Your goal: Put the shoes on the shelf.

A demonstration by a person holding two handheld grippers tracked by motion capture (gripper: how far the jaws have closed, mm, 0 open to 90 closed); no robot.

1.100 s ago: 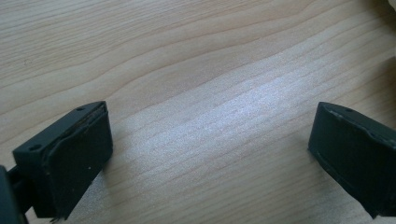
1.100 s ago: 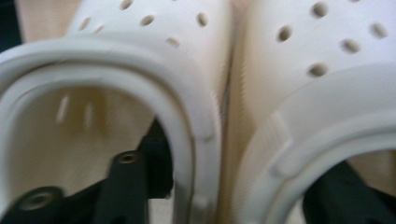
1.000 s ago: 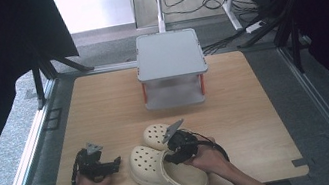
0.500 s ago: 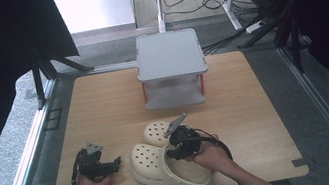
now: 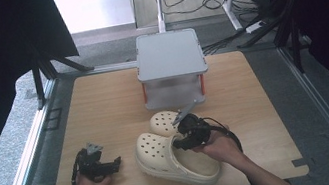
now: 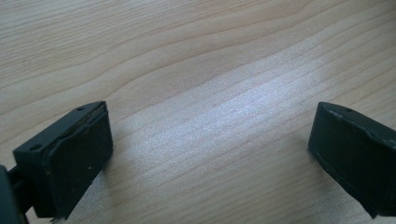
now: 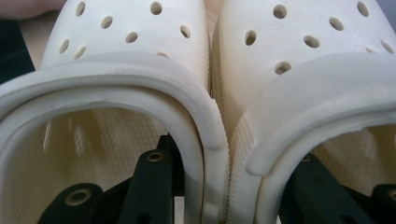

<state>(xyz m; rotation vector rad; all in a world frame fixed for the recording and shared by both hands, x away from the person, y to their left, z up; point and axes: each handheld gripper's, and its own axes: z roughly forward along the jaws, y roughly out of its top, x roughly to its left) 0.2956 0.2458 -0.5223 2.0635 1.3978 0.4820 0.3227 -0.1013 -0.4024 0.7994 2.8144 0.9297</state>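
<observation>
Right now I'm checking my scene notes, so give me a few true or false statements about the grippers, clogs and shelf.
1. The right gripper has one jaw inside each cream clog. True.
2. The left gripper holds a clog. False: its jaws stand open over bare wooden table.
3. The two clogs lie side by side, touching. True.
4. A clog sits on the grey shelf. False: its top is bare; both clogs are on the table.
</observation>
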